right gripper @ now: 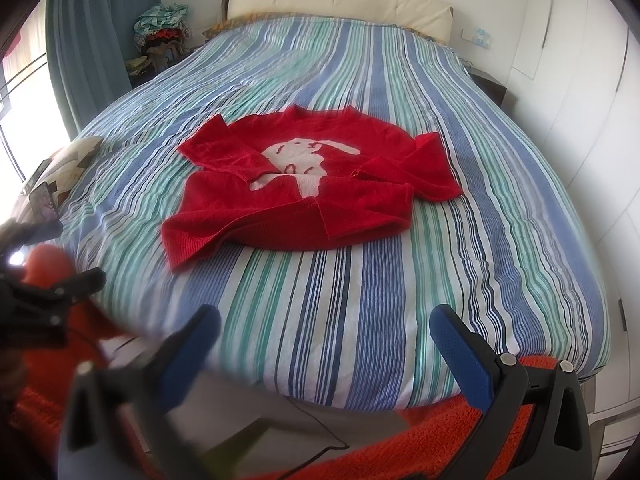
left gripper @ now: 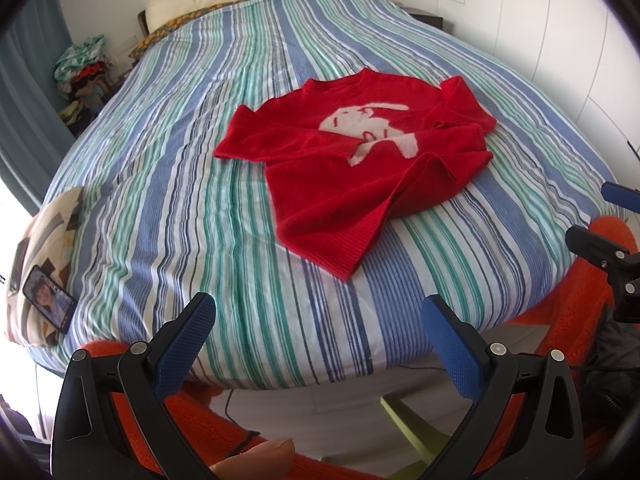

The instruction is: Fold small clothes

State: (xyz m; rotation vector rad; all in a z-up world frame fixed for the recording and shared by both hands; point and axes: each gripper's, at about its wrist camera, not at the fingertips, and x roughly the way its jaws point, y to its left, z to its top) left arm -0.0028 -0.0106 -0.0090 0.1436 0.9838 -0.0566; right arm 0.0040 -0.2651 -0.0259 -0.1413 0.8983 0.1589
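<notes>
A small red sweater with a white rabbit figure lies on the striped bedspread, both sleeves folded over its front and its hem rumpled. My left gripper hangs open above the bed's near edge, well short of the sweater, with nothing between its blue pads. My right gripper is open too, near the foot of the bed and apart from the sweater. In the left wrist view the right gripper shows at the right edge. The left gripper appears blurred at the left of the right wrist view.
A patterned cushion with a phone on it sits at the bed's left corner. A heap of clothes stands by the curtain at the far left. White wardrobe doors run along the right. Orange fabric lies below the bed.
</notes>
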